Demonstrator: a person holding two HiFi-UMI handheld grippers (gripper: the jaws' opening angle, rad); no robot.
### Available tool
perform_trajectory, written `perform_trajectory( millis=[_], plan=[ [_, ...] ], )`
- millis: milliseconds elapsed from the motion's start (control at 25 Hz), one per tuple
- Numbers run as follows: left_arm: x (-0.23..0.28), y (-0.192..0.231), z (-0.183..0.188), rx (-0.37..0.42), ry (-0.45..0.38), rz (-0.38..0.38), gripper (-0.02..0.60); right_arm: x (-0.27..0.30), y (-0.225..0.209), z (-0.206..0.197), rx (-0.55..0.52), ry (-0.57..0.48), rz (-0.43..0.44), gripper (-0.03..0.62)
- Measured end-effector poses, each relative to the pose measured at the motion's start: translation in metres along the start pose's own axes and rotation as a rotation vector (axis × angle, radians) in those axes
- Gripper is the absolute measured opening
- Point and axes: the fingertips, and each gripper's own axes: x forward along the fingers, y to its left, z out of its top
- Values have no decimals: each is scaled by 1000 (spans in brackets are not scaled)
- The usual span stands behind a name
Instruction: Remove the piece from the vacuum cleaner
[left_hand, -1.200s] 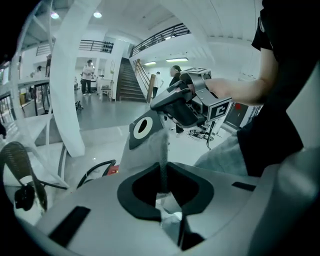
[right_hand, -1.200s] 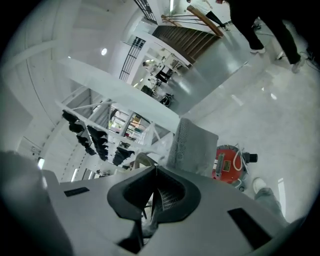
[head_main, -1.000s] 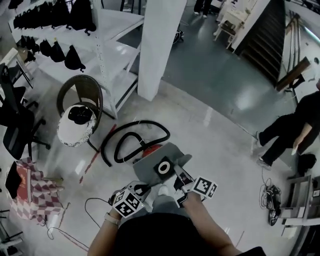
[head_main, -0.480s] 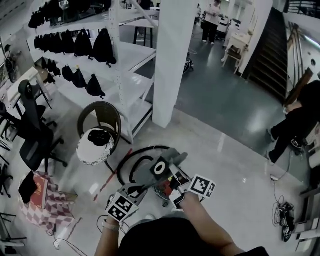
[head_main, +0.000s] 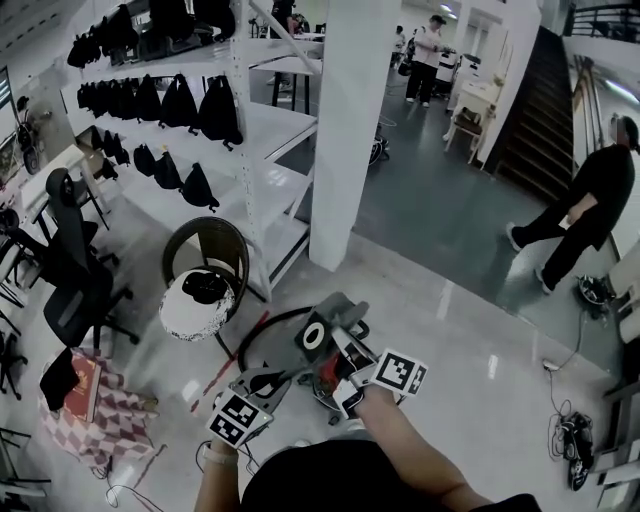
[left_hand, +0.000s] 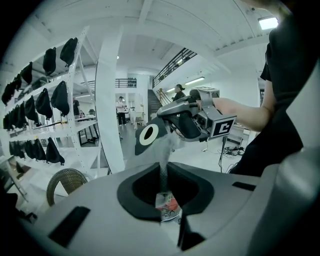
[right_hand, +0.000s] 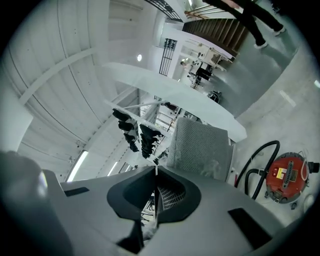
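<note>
Left claw (left_hand: 163, 192) and right claw (right_hand: 156, 192) pinch the flat grey white-ringed piece (head_main: 340, 312), now lifted off the red vacuum cleaner (right_hand: 286, 176), so I judge removal nearly done.

grey piece (right_hand: 200, 145) — fuzzy cloth, floor (head_main: 465, 335) — glossy, smooth

Bright overhead strip lights (left_hand: 268, 22) glare on glossy floor (head_main: 470, 330); fisheye edges darken, bend.

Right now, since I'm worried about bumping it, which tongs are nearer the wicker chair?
Left. The left tongs are below-right of the wicker chair; the right tongs are farther right, across the grey piece both grip.
</note>
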Motion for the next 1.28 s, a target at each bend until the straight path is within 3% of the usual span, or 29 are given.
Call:
perform_trajectory(
  millis=[1120,1280],
  plan=[
    [-1,-14,-9,0,6,-22,49,-27,-18,-16,24,-18,-59,35],
    [-2,-17,-8,1,5,-33,49,-32,-18,-17,84,-41,-45,35]
  ],
)
